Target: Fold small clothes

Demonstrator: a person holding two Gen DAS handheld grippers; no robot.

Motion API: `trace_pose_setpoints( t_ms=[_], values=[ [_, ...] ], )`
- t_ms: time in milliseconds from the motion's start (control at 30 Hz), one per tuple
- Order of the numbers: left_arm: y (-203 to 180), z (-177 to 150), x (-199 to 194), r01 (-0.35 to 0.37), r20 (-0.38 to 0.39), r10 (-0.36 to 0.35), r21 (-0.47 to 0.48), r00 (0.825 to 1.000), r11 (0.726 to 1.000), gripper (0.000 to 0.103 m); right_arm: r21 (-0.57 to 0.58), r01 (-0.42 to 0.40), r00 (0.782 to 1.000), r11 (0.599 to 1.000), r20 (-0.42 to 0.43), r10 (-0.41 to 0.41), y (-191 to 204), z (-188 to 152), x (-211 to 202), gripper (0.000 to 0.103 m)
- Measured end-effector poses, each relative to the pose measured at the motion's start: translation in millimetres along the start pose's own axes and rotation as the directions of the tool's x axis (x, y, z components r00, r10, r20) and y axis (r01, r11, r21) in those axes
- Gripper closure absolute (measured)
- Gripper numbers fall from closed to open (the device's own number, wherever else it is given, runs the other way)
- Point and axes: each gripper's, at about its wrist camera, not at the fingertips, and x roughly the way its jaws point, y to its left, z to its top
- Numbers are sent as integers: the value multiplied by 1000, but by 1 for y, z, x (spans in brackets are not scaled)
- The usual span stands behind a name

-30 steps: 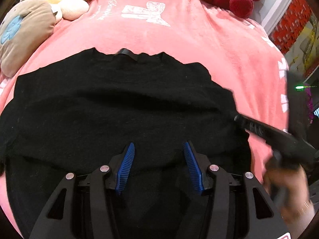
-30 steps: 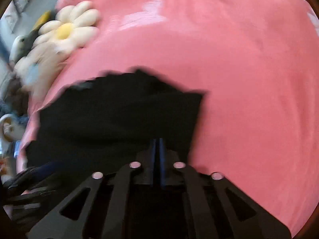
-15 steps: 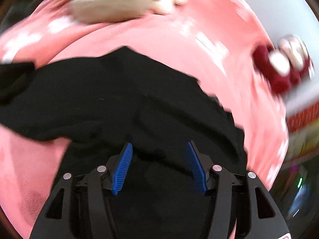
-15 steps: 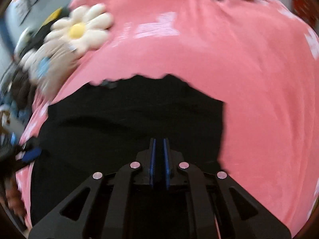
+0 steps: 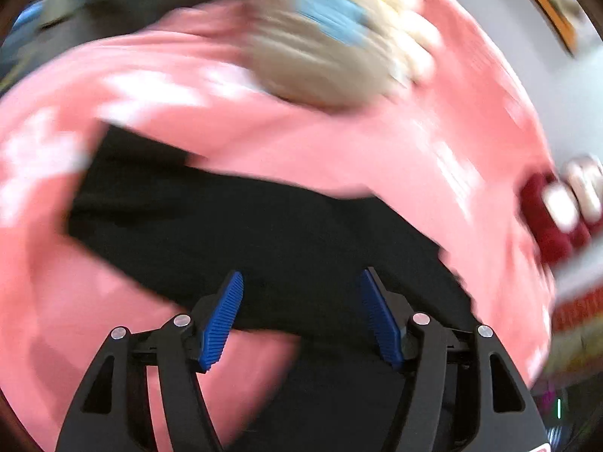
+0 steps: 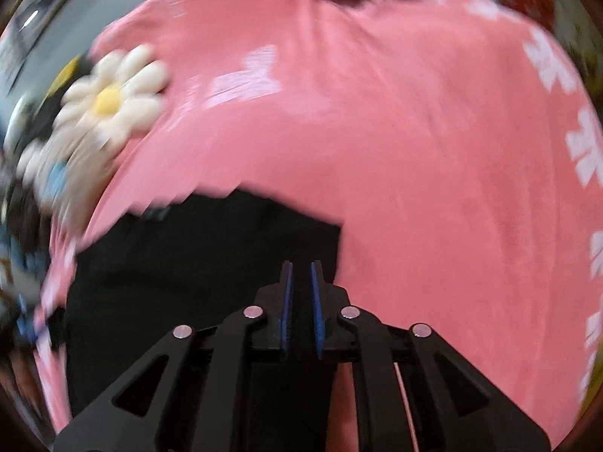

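Left wrist view: the left gripper (image 5: 301, 316) has its jaws spread wide, with the blue pads (image 5: 222, 320) far apart and nothing between them. Under them lies the black garment (image 5: 241, 233), stretched as a long band from the left across the pink blanket (image 5: 339, 139) toward the lower right. Its far edge is a straight slanted line; its near edge ends just in front of the left pad, and bare pink cloth shows below it. Past the garment there is open blanket up to a beige plush cushion (image 5: 320, 56) with a blue patch, and to a dark red plush toy (image 5: 550, 218) at the right border. All is blurred.

Right wrist view: the right gripper (image 6: 301, 312) is almost closed — only a narrow slit stays between its pads, and I cannot tell if cloth is caught there. The black garment fills the lower left, and its right edge falls just beside the fingertips. To the right the blanket is free and wide. A daisy cushion (image 6: 113, 98) sits at the left — well apart from the garment.
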Motion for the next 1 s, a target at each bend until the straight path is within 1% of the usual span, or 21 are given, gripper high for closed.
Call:
trace_pose_setpoints(
  t_ms=[67, 100, 133, 167, 200, 267, 300, 333, 400, 433, 467, 500, 533, 567, 600, 633, 700, 767, 867, 967, 1000],
  values=[
    [29, 11, -10, -72, 24, 72, 6, 997, 997, 41, -63, -17, 999, 998, -34, 15, 20, -33, -14, 78],
    [39, 15, -14, -113, 32, 112, 30, 993, 993, 41, -79, -27, 998, 996, -57, 23, 28, -49, -17, 77],
    [44, 19, -16, -137, 36, 135, 68, 990, 988, 41, -85, -42, 996, 995, -84, 35, 35, -65, -21, 77],
    [44, 22, -16, -143, 42, 139, 108, 989, 984, 41, -88, -56, 993, 995, -106, 46, 43, -72, -19, 77],
    [42, 23, -15, -146, 45, 141, 138, 989, 980, 38, -89, -73, 989, 993, -135, 61, 52, -83, -21, 77],
    [37, 25, -1, -188, 65, 177, 250, 982, 950, 38, -80, -106, 980, 991, -179, 90, 72, -101, -21, 77],
    [38, 26, 10, -200, 55, 193, 297, 980, 934, 38, -76, -118, 975, 990, -197, 101, 78, -106, -22, 77],
    [38, 27, 24, -224, 38, 226, 349, 973, 910, 38, -75, -123, 972, 990, -209, 105, 84, -111, -24, 76],
    [43, 24, 46, -223, -10, 252, 432, 968, 874, 39, -74, -125, 969, 989, -224, 106, 93, -118, -29, 60],
    [43, 22, 55, -222, -28, 266, 472, 964, 853, 40, -78, -126, 968, 989, -229, 105, 96, -118, -32, 58],
    [46, 21, 58, -199, -32, 246, 493, 969, 847, 43, -83, -121, 969, 989, -226, 100, 100, -125, -36, 57],
    [48, 23, 58, -177, -28, 219, 491, 975, 853, 51, -90, -118, 970, 989, -225, 96, 101, -125, -39, 57],
    [52, 28, 58, -129, -58, 175, 465, 983, 876, 60, -95, -114, 970, 989, -226, 90, 101, -125, -41, 57],
    [56, 34, 60, -65, -104, 119, 422, 987, 904, 83, -95, -109, 970, 989, -228, 85, 102, -125, -42, 57],
    [57, 37, 60, -61, -107, 113, 404, 988, 913, 99, -91, -104, 969, 990, -233, 81, 103, -126, -43, 55],
    [58, 41, 60, -71, -100, 120, 398, 988, 915, 102, -80, -104, 967, 991, -241, 81, 103, -126, -42, 53],
    [57, 47, 51, -63, -83, 103, 389, 991, 919, 102, -56, -109, 966, 992, -241, 92, 100, -128, -44, 52],
    [44, 53, 25, -23, -30, 37, 374, 999, 927, 102, -42, -123, 964, 991, -243, 109, 101, -128, -45, 52],
    [18, 59, -13, 52, 24, -65, 374, 998, 926, 102, -40, -141, 962, 989, -240, 127, 105, -131, -44, 52],
    [-44, 54, -57, 168, 42, -206, 435, 978, 885, 102, -23, -152, 964, 988, -222, 144, 104, -131, -44, 52],
    [-76, 45, -73, 243, 22, -284, 461, 959, 853, 102, -14, -152, 965, 988, -217, 146, 102, -130, -44, 52]
  ],
)
